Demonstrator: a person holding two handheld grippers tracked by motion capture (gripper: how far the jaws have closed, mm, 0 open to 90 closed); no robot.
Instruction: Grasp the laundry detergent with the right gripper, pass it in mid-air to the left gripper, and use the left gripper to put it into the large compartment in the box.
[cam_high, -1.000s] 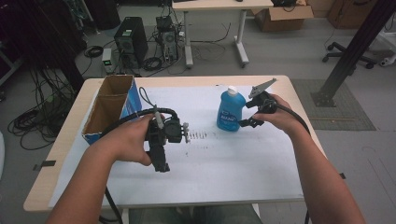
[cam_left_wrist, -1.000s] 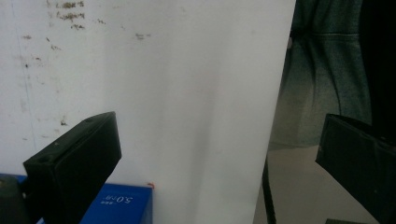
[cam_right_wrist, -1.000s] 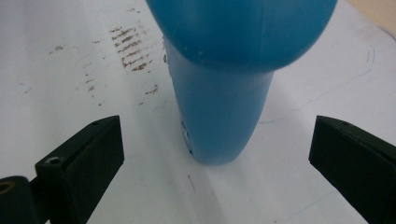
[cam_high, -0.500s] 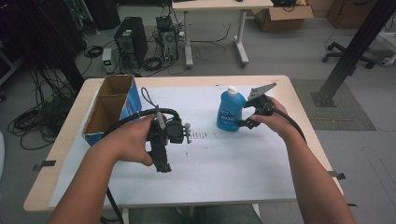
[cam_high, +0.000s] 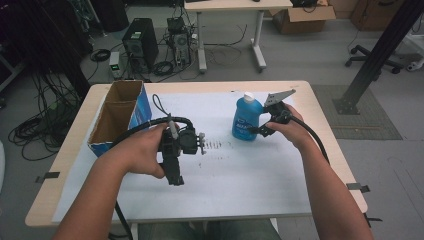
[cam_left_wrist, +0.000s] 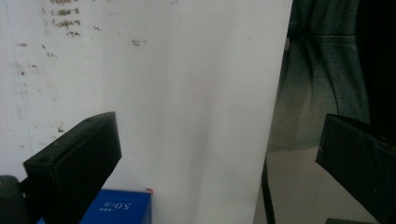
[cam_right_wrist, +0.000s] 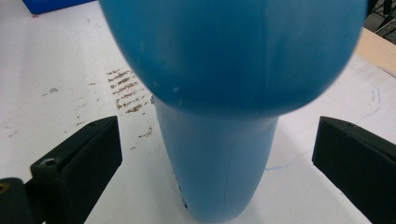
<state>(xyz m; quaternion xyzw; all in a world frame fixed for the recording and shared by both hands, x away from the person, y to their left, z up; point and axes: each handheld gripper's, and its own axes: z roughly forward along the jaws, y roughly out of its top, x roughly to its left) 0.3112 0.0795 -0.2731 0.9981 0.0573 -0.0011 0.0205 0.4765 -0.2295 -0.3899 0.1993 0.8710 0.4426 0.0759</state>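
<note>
A blue bottle (cam_high: 246, 119) with a white cap stands upright on the white paper, right of centre. My right gripper (cam_high: 259, 130) is open at its right side. In the right gripper view, the bottle (cam_right_wrist: 224, 70) stands between the two black jaws of this gripper (cam_right_wrist: 219, 140), with a gap on each side. Left of centre, a hand holds my left gripper (cam_high: 186, 152) above the paper. In the left gripper view, its jaws (cam_left_wrist: 219, 135) are wide apart with nothing between them, over bare paper near the table's front edge.
An open cardboard box (cam_high: 117, 117) with a blue side stands at the table's left; its blue corner (cam_left_wrist: 119, 207) shows low in the left gripper view. Brown smudges (cam_high: 215, 146) mark the paper between the grippers. Cables, computers and another table are on the floor beyond.
My right gripper has edged a little closer around the bottle. The left gripper has hardly moved.
</note>
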